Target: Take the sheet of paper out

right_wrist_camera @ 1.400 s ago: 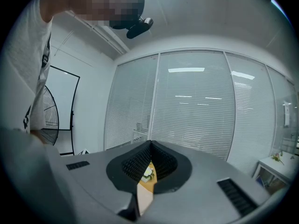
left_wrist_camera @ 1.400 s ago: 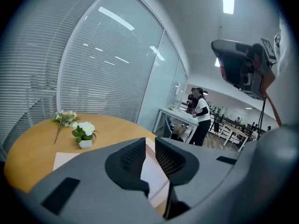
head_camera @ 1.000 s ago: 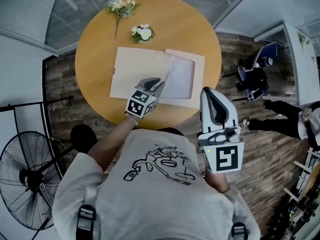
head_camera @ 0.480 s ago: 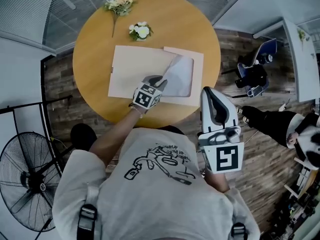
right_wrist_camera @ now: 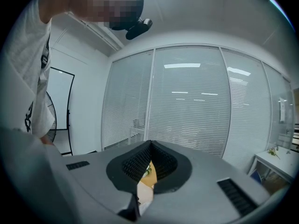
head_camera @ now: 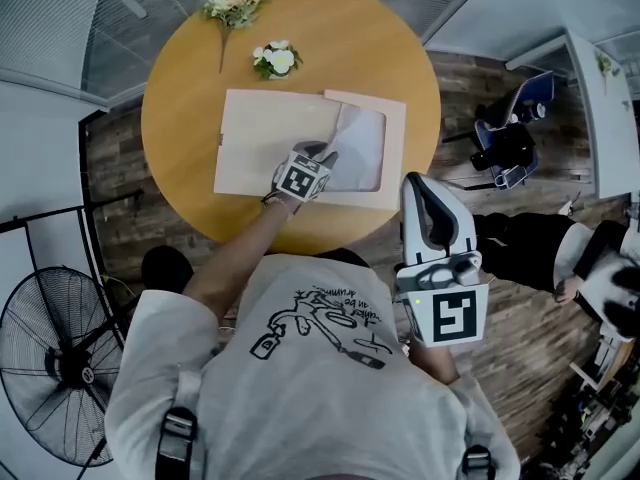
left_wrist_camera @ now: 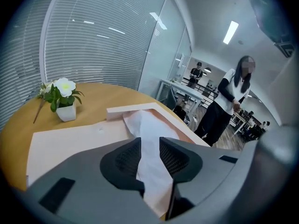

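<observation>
An open cream folder [head_camera: 260, 143] lies on the round wooden table [head_camera: 180, 78]. A white sheet of paper [head_camera: 360, 153] rests in its right half, rumpled along its left edge. My left gripper [head_camera: 325, 155] hangs low over the folder's middle, at that edge. In the left gripper view the sheet [left_wrist_camera: 149, 122] runs up between the jaws of the left gripper [left_wrist_camera: 149, 143]; they have just been opening and stand apart, pads off the paper. My right gripper [head_camera: 425, 190] is held near the body, off the table, its jaws meeting at the tips of the right gripper [right_wrist_camera: 150, 144].
A small pot of white flowers [head_camera: 272, 60] and a loose bouquet [head_camera: 228, 8] sit at the table's far side. A floor fan [head_camera: 60, 348] stands at the lower left. A blue chair [head_camera: 510, 148] and a person [head_camera: 590, 258] are to the right.
My left gripper has moved away from the body, further over the folder, and lower. The sheet's left edge now looks lifted and slanted. The right gripper has stayed put.
</observation>
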Demonstrator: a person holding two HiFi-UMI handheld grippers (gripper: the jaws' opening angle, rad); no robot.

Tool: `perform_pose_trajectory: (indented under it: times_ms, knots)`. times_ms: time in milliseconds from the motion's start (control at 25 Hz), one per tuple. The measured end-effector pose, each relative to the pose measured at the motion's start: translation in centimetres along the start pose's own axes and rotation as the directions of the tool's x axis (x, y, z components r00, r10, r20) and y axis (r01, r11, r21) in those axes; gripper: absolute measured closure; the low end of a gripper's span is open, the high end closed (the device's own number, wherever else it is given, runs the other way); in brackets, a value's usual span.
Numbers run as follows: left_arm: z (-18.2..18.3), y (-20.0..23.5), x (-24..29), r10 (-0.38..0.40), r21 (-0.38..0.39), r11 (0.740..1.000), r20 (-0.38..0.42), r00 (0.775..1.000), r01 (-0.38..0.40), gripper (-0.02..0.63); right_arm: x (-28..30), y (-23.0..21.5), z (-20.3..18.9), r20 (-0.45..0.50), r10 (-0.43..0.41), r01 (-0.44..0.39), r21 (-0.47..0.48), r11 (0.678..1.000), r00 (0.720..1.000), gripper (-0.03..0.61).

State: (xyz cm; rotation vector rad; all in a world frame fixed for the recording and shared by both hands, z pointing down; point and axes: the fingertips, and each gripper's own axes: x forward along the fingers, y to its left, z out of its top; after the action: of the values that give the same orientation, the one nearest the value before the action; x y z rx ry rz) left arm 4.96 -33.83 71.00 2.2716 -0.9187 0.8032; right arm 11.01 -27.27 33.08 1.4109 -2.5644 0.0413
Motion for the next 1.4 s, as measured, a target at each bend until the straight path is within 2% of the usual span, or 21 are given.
perform_pose_trajectory:
  times_ms: [320,520,560,640,720,1400]
  knots:
    - [-1.4,0.9,3.5,-0.007,-0.008,1.0,-0.074,0.997,0.006,0.457,0.4,-0.6,-0.5,-0.012,-0.007,0.007,0.011,1.0,1.0,0.571]
    - [-1.3,1.0,5.5,-0.023,-0.007,1.0,-0.094,0.995,0.023,0.451,0.5,-1.0,-1.0,-0.022,-0.015,0.015,0.014,1.0,1.0,0.571]
    - [-1.2,1.0,5.8,-0.025,-0.001,1.0,-0.095,0.995,0.025,0.466,0.5,-1.1,-1.1,-0.024,-0.017,0.018,0.015,1.0,1.0,0.571]
    - [-1.0,0.9,6.0,-0.028,0.014,0.999,-0.096,0.995,0.029,0.55,0.5,-1.3,-1.1,-0.027,-0.023,0.023,0.016,1.0,0.999,0.571]
    - [-1.0,0.8,5.9,-0.031,0.024,0.999,-0.095,0.995,0.034,0.588,0.6,-1.4,-1.2,-0.028,-0.026,0.027,0.017,0.999,0.999,0.571]
    - [0.0,-0.1,3.6,-0.043,0.032,0.998,-0.052,0.998,0.045,0.594,0.0,-0.5,-0.9,-0.015,-0.019,0.019,0.013,1.0,1.0,0.571]
